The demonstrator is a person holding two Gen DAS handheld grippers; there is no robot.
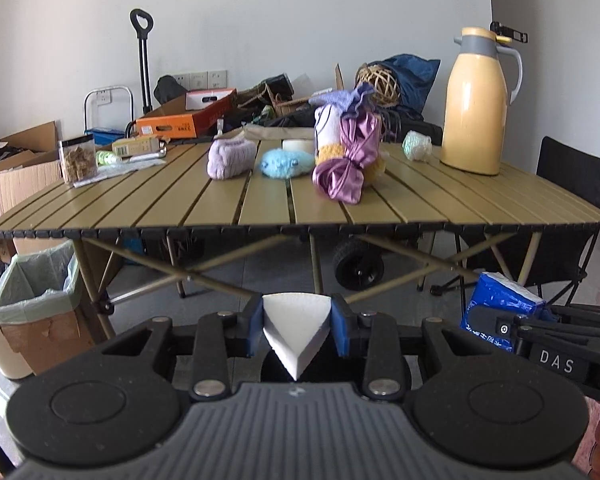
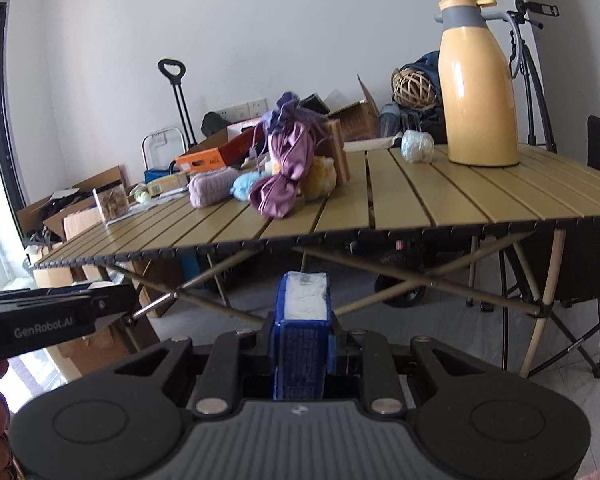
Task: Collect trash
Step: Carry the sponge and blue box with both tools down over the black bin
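Observation:
My left gripper (image 1: pixel 298 320) is shut on a white foam wedge (image 1: pixel 296 330), held in front of the slatted table (image 1: pixel 260 204) and below its front edge. My right gripper (image 2: pixel 302 336) is shut on a blue tissue pack (image 2: pixel 302 344); that same tissue pack (image 1: pixel 500 308) and the right gripper (image 1: pixel 540 332) show at the right of the left wrist view. A cardboard bin with a pale green liner (image 1: pixel 36 292) stands on the floor at the table's left corner. The left gripper's side (image 2: pixel 48 316) shows at the left edge of the right wrist view.
On the table stand a yellow thermos jug (image 1: pixel 476 104), a purple cloth bundle (image 1: pixel 352 152), a lilac pouch (image 1: pixel 230 158), a blue plush (image 1: pixel 286 163), a snack jar (image 1: pixel 77 160) and a pale green wad (image 1: pixel 417 145). Boxes and a cart lie behind; a folding chair (image 1: pixel 572 200) stands right.

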